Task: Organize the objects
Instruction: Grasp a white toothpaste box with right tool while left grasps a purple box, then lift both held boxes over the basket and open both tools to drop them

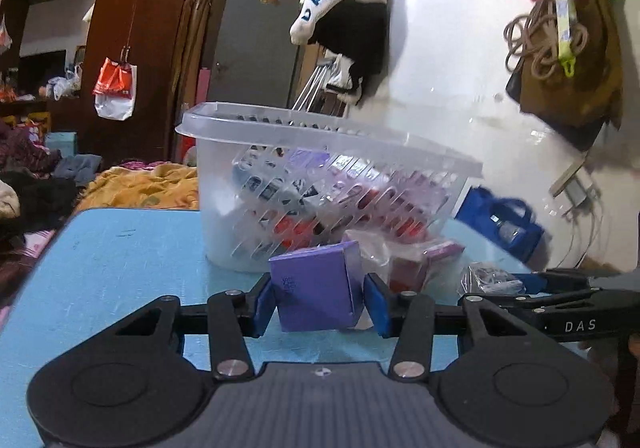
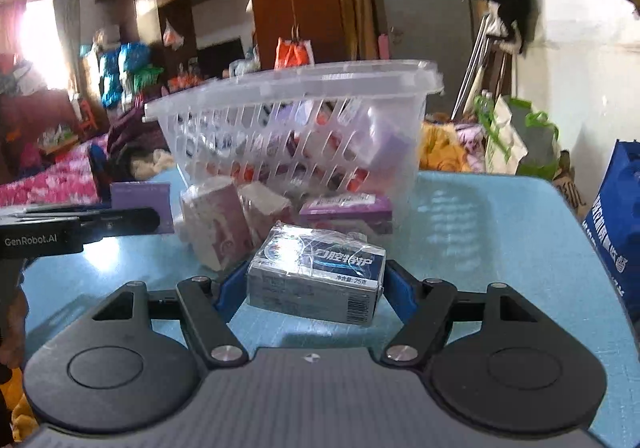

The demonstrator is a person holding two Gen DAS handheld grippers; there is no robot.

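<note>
Left claw [image 1: 318,304] pinches a purple box [image 1: 316,288]; right claw [image 2: 310,288] pinches a wrapped grey box [image 2: 316,280], both low over the table [image 2: 500,232]. Lift each clear of the basket [image 2: 296,119] rim before releasing inside.

I see a clear, slotted plastic basket [image 1: 320,183] on a matt blue tabletop [image 1: 132,260] with fine scuffs. My left fingers [image 1: 264,304] have blue rubbery-looking pads against a matt purple cardboard box [image 1: 316,288]. In the right view, a grey box [image 2: 316,280] is wrapped in glossy, crinkled film. The gripper bodies look like matt black plastic with bright metal rivets.
</note>
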